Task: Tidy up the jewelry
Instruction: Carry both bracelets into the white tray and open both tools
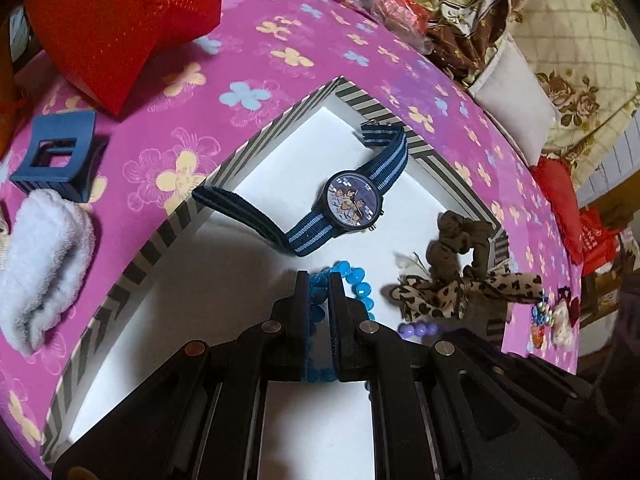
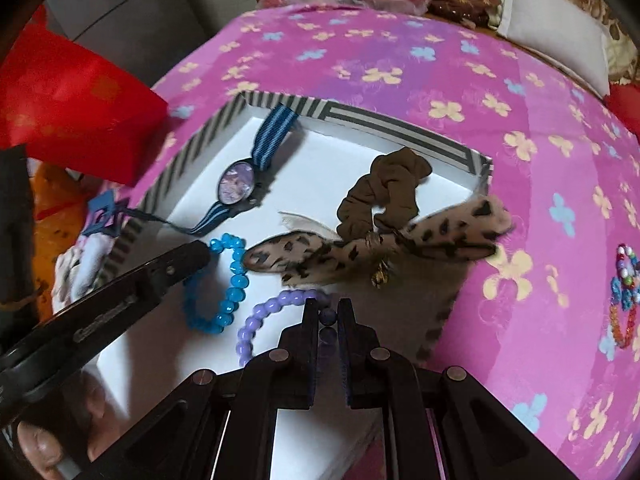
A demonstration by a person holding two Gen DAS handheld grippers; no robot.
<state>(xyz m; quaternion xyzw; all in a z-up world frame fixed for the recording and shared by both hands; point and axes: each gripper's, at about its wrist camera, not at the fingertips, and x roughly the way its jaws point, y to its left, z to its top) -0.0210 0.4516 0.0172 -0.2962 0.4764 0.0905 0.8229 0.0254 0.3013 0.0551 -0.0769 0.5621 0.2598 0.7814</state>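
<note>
A shallow white box with a striped rim [image 1: 256, 136] [image 2: 360, 114] lies on the pink flowered cloth. In it are a blue striped watch [image 1: 354, 202] [image 2: 236, 182], a brown scrunchie [image 1: 460, 240] [image 2: 384, 188], a leopard bow [image 1: 452, 292] [image 2: 360, 252], a blue bead bracelet [image 1: 358, 282] [image 2: 234, 280] and a purple bead bracelet [image 1: 416, 330] [image 2: 260, 316]. My left gripper [image 1: 319, 280] [image 2: 200, 254] is shut on the blue bracelet inside the box. My right gripper [image 2: 327, 306] is shut on the purple bracelet near the box's front.
A red bag [image 1: 120, 20] [image 2: 72, 100], a blue hair claw [image 1: 54, 156] and a white fluffy item [image 1: 40, 264] lie left of the box. A multicoloured bead bracelet [image 2: 624, 296] lies on the cloth to the right. Clutter and pillows [image 1: 560, 60] are at the back.
</note>
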